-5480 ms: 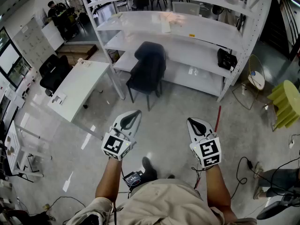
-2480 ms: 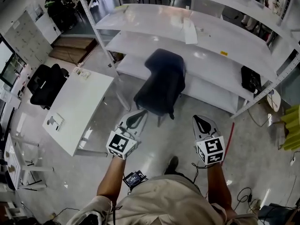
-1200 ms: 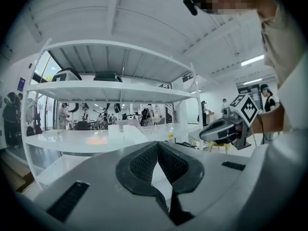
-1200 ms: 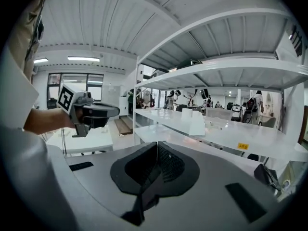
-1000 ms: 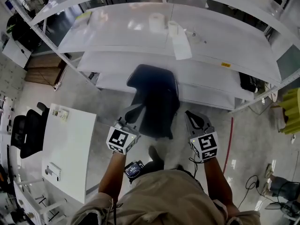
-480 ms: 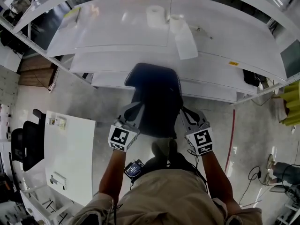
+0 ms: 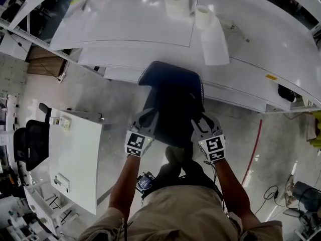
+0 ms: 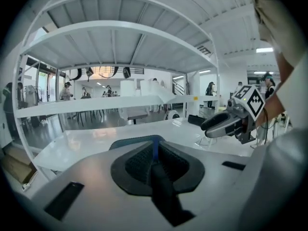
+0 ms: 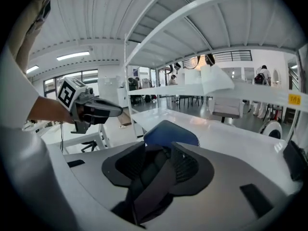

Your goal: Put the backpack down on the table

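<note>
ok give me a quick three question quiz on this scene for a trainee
1. True or false: the backpack lies on the white table.
2. Which is open: (a) the left tool, (b) the right tool, (c) neither?
3. How many white rolls stand on the shelf?
Key: 1 false, it is in front of the shelf, ahead of both tools. 2 b: its jaws have just been opening, with nothing between them, and the left is shut. 3 two.
</note>
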`<action>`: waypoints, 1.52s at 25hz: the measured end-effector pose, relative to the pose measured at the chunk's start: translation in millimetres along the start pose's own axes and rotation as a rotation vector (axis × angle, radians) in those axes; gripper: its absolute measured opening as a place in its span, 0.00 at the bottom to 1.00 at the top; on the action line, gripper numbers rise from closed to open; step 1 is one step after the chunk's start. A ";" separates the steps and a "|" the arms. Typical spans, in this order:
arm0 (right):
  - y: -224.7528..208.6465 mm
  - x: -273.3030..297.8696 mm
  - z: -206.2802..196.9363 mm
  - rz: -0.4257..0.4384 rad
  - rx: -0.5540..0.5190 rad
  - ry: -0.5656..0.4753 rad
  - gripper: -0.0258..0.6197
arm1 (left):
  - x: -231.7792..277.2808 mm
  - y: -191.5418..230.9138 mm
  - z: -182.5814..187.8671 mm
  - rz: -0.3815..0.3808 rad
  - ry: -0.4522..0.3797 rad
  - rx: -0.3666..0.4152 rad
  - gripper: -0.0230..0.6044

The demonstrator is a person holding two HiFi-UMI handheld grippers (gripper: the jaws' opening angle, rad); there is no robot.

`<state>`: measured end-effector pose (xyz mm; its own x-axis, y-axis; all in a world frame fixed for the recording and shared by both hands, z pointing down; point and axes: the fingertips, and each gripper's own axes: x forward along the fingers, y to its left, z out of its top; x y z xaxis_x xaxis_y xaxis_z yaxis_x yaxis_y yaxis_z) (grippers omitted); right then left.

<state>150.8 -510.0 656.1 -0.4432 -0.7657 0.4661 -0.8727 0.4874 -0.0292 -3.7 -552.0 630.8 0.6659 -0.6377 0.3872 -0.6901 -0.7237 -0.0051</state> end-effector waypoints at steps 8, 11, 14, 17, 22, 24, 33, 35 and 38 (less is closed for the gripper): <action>-23.5 72.8 -107.3 -0.029 0.172 0.125 0.37 | 65.0 16.7 -102.0 0.042 0.130 -0.039 0.35; -31.2 91.7 -141.0 -0.051 0.224 0.157 0.38 | 85.9 21.5 -138.3 0.040 0.162 -0.035 0.43; -33.1 108.7 -166.6 -0.049 0.257 0.171 0.39 | 103.3 26.8 -171.0 0.042 0.187 -0.056 0.46; -29.7 123.4 -186.9 -0.040 0.292 0.187 0.39 | 114.8 32.0 -198.4 0.054 0.218 -0.077 0.49; -32.1 139.1 -202.7 -0.067 0.319 0.195 0.39 | 125.2 37.0 -241.4 0.081 0.293 -0.136 0.49; -30.5 140.2 -201.1 -0.055 0.316 0.206 0.38 | 124.2 37.2 -249.5 0.092 0.316 -0.149 0.42; -0.5 111.3 -103.8 0.033 0.214 0.012 0.14 | 82.7 27.3 -176.7 0.094 0.181 -0.190 0.12; 2.5 99.9 -78.8 0.051 0.194 -0.018 0.14 | 63.1 24.6 -149.9 0.117 0.123 -0.164 0.12; 21.1 82.1 -54.4 0.108 0.158 -0.022 0.14 | 29.7 22.1 -109.5 0.164 0.051 -0.124 0.12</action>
<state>107.1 -539.7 741.9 -0.5388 -0.7224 0.4333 -0.8404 0.4963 -0.2176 -30.3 -558.0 743.1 0.5283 -0.7279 0.4370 -0.8200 -0.5710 0.0402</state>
